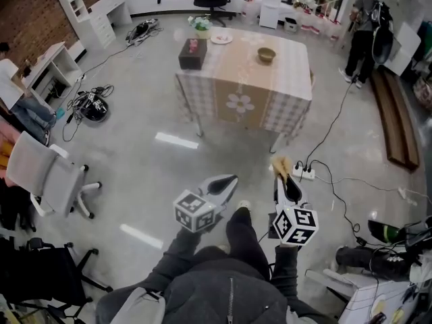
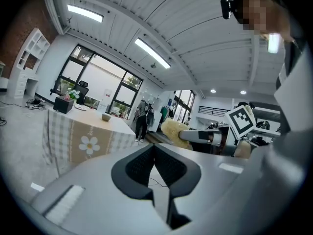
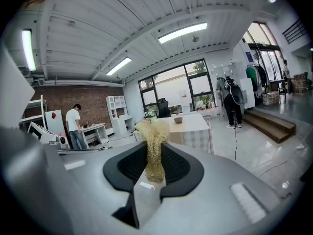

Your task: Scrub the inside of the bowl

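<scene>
The bowl (image 1: 266, 55) sits on the far desk (image 1: 294, 86), well apart from both tools. The right hand-held gripper (image 1: 284, 178) is clamped on a straw-coloured scrubber (image 1: 279, 164); the left hand-held gripper (image 1: 231, 179) is closed, empty. This looks like the approach step: next, reach the desk and steady the bowl.

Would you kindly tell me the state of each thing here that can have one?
Left tool: shut, empty.
Right tool: shut on the scrubber.
Scrubber: clamped at its base, fibres sticking out ahead.
Bowl: upright on the table, far from both tools.
</scene>
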A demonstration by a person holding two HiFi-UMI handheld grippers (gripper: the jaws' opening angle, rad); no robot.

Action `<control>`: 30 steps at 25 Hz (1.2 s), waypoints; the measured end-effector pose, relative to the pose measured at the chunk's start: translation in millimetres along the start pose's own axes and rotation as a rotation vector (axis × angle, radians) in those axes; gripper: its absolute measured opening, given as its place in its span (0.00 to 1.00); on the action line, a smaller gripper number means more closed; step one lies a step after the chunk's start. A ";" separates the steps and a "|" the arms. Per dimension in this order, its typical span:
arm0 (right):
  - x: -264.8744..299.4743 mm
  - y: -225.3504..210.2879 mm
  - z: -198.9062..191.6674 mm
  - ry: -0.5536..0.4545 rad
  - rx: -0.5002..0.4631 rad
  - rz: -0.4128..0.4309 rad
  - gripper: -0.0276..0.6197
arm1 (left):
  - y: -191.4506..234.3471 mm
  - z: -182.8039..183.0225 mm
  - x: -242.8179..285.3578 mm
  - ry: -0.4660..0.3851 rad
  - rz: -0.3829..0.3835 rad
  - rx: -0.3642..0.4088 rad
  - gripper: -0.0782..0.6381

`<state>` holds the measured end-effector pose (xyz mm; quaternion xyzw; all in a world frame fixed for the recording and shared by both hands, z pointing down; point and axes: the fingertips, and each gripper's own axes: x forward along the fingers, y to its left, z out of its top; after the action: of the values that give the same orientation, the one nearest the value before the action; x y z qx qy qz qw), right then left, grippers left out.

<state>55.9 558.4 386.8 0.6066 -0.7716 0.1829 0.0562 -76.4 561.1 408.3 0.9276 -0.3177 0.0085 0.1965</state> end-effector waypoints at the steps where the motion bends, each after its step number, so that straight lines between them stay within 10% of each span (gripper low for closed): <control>1: 10.2 -5.7 5.1 0.001 0.003 0.000 0.17 | 7.3 3.7 10.8 0.001 -0.002 -0.005 0.12; 30: 261.3 -134.0 131.4 -0.024 -0.044 0.062 0.17 | 175.6 115.8 235.5 -0.036 0.060 0.046 0.12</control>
<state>134.5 246.6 374.3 0.5830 -0.7946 0.1603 0.0547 -5.2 253.7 397.7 0.9219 -0.3486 0.0050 0.1689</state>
